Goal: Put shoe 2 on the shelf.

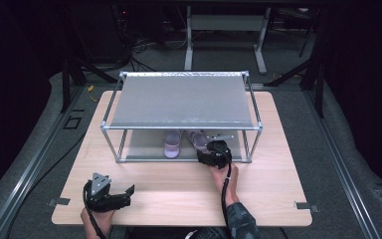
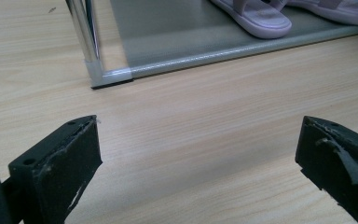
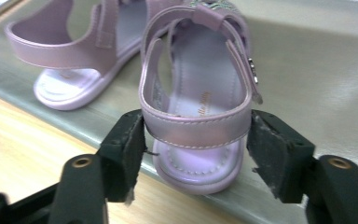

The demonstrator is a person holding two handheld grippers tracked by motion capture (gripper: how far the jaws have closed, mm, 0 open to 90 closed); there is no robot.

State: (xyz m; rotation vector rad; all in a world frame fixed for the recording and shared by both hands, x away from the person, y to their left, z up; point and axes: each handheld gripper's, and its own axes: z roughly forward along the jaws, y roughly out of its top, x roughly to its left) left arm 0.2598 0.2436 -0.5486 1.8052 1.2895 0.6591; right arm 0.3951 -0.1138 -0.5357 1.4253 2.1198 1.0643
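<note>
Fingers of the left gripper stand wide over bare counter. Farther off, the right gripper pinches the heel strap of a lilac sandal on the rack's lower shelf, its twin just beside.

sandals: pale lilac, glossy | rack: silver frame, grey shelves | surface: light wood grain | gripper: black | floor: grey
</note>
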